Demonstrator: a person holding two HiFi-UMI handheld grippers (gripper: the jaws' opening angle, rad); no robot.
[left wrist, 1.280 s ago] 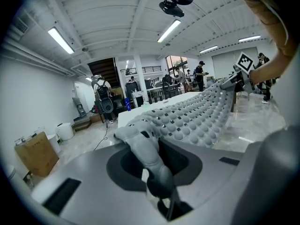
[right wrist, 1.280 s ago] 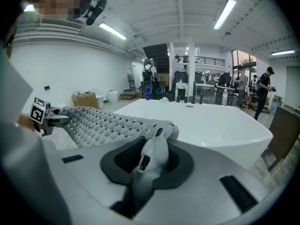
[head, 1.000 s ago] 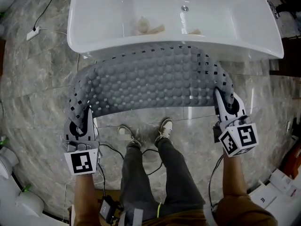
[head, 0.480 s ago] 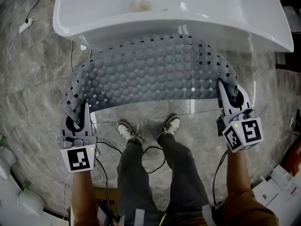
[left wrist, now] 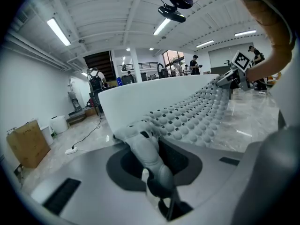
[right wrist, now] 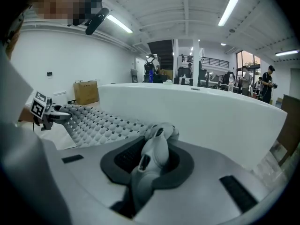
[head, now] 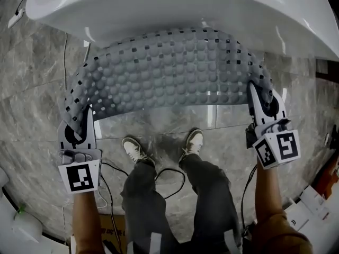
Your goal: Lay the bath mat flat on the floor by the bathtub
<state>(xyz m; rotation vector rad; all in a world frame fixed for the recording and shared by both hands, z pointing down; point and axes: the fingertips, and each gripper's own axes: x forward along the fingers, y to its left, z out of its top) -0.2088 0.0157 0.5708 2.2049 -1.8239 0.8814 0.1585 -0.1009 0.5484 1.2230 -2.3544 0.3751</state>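
The bath mat (head: 169, 73) hangs in the air between the two grippers. It is stretched along the front of the bathtub (head: 159, 9), above the floor (head: 32, 99), and its ends droop.

At the left, the left gripper (head: 79, 128) has its jaws clamped on the mat's left corner, which is bunched between them.

The bubbled, perforated sheet looks soft, floppy and light, probably rubbery. It should drape rather than keep its shape, so holding it by the corners suits spreading it.

At the right, the right gripper (head: 260, 100) pinches the opposite corner in the same way.
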